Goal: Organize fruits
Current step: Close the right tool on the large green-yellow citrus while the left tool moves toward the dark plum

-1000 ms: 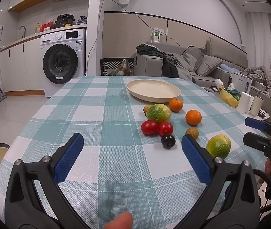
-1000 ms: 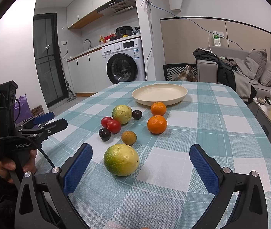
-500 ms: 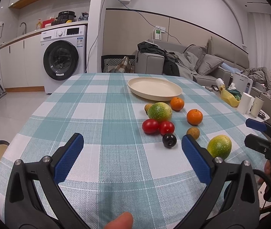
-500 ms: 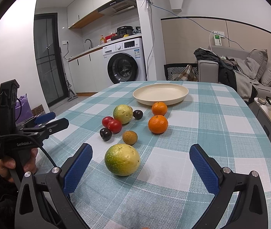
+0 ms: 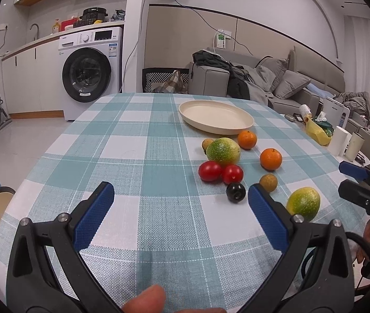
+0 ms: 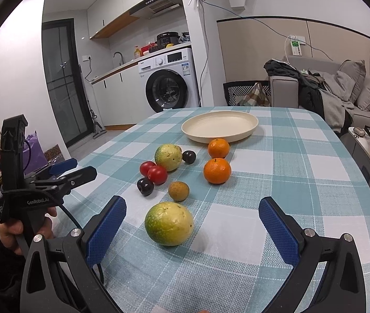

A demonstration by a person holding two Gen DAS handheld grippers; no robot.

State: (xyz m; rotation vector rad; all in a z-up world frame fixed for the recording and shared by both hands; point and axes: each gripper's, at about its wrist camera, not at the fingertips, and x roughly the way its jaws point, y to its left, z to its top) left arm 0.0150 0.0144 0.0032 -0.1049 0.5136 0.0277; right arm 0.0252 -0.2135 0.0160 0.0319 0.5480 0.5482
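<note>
Here, at the left edge of the right wrist view, the left gripper (image 6: pixel 66 169) hangs over the table's near corner, held in a hand (image 6: pixel 15 228); from its own camera its blue pads (image 5: pixel 95 215) stand wide apart with nothing but checked tablecloth (image 5: pixel 132 169) between them.

Moving right across the cloth, the fruit lies in a loose cluster. First come two red tomatoes (image 6: pixel 153 171) touching each other, with a dark plum (image 6: pixel 145 186) just in front of them. Behind the tomatoes sits a green-yellow passion fruit (image 6: pixel 168 157), and a second dark plum (image 6: pixel 189 156) lies just to its right. A small brown longan (image 6: pixel 178 190) rests in the middle — apart from its neighbours. Nearest the right camera lies a larger green-yellow passion fruit (image 6: pixel 169 223), on the cloth just inside the left pad of the right gripper (image 6: pixel 192 230). Its fingers too are spread wide, holding nothing; the fruit touches neither pad as far as can be seen.

Further right sit two mandarins, one (image 6: pixel 217 170) closer and the other (image 6: pixel 219 148) right beside the rim of the cream plate (image 6: pixel 250 127). The plate stands toward the far end of the table, with no fruit on it.

In the left wrist view another small brownish fruit (image 5: pixel 207 144) peeks out behind the far passion fruit.
</note>
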